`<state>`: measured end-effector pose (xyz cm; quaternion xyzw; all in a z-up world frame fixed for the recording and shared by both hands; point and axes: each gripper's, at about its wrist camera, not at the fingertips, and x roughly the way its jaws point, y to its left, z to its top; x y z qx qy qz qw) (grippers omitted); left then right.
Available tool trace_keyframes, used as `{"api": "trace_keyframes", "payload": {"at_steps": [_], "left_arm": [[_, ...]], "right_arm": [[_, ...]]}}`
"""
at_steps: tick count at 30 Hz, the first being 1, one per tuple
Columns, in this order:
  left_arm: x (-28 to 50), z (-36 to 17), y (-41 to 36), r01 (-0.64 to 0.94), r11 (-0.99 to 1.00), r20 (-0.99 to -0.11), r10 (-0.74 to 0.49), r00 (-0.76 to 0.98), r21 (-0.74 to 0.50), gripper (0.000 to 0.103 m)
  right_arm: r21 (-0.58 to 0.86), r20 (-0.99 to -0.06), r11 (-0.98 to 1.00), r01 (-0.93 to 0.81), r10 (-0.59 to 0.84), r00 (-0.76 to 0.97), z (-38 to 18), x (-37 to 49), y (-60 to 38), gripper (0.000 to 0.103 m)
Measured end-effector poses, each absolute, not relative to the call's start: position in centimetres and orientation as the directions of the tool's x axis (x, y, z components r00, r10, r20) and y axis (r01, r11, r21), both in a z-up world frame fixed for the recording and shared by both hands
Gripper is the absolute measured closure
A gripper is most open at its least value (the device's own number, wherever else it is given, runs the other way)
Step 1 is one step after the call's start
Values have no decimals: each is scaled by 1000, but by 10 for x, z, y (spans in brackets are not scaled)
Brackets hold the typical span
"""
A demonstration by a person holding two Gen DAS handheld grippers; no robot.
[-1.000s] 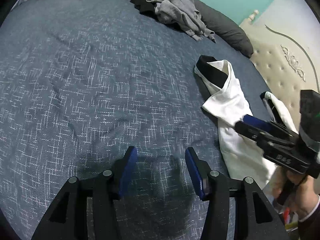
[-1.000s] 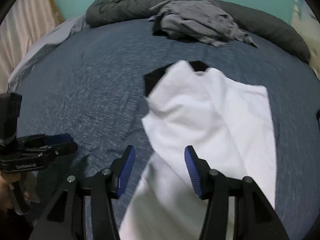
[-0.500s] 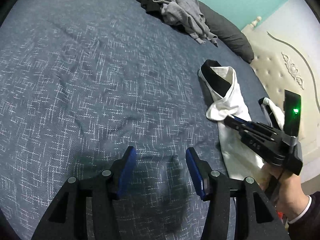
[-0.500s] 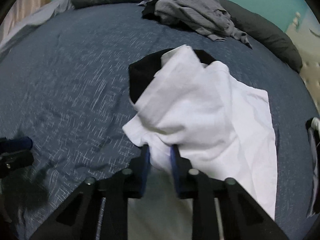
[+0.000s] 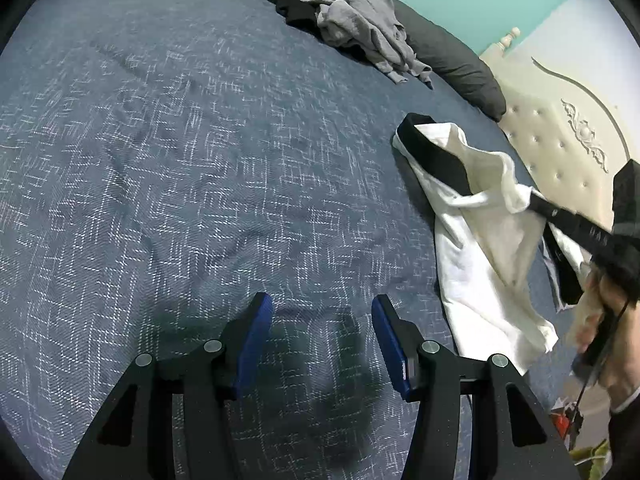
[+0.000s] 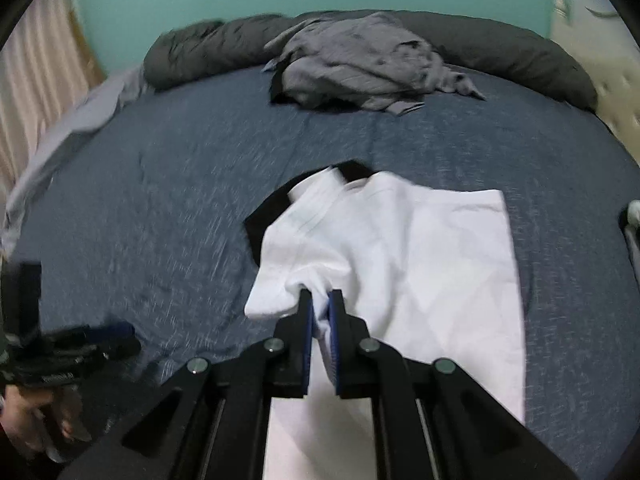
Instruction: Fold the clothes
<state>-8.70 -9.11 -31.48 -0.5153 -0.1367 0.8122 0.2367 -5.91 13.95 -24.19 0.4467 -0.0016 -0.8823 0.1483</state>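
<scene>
The white garment [image 6: 420,248] is laid on the blue bedspread [image 5: 180,160], towards the headboard [image 5: 560,152] side, and a fold appears to be only partly made: one edge, with a black sleeve or trim [image 6: 272,216] showing beneath it, is lifted and bunched, while the far portion lies flat. The folding of this piece is judged to be in an early stage — the raised flap has not yet been laid down and no tidy rectangle has been formed. A crumpled grey garment [image 6: 360,68] is seen heaped near the dark bolster pillow [image 6: 520,52], apparently unfolded, so further work is judged to be left.

The right gripper [image 6: 320,312] is closed tightly on a pinch of the white cloth, which is drawn up into a peak between the blue pads; it is held low and angled forward over the garment. The left gripper [image 5: 322,320] is held wide open with nothing between its pads — it hovers over bare bedspread, well apart from the garment, pointed across the bed. The right hand [image 5: 600,320] is seen gripping its handle at the frame's edge.
</scene>
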Motion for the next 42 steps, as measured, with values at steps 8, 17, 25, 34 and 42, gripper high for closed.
{"api": "trace_keyframes", "payload": {"at_steps": [8,17,25,34,42], "left_arm": [[-86,-315,-85,-260,-848,-774,529,-348,-462,47],[-89,-317,-76,-277,-847,-780,528,-335,-454,47],[-90,-318,-76,-282,-846,-784,527,-327,-452,47],[-87,-319,-72,-290,-844,-785,530,-321,-451,47],[-89,-321,-73,-287,-846,-789,527,-316,-450,47]], "right_arm": [[173,-761,-969,175,-245,-601,-226,-97,191,97],[149,-783,-986,78,-166,-599,-232,-141,237,97],[146,-859,-986,-81,-86,-504,-276,-183,271,94],[186,-783,-983,4,-150,-604,-262,-169,274,82],[200,-851,-979,35,-192,-490,-293,-180,260,80]]}}
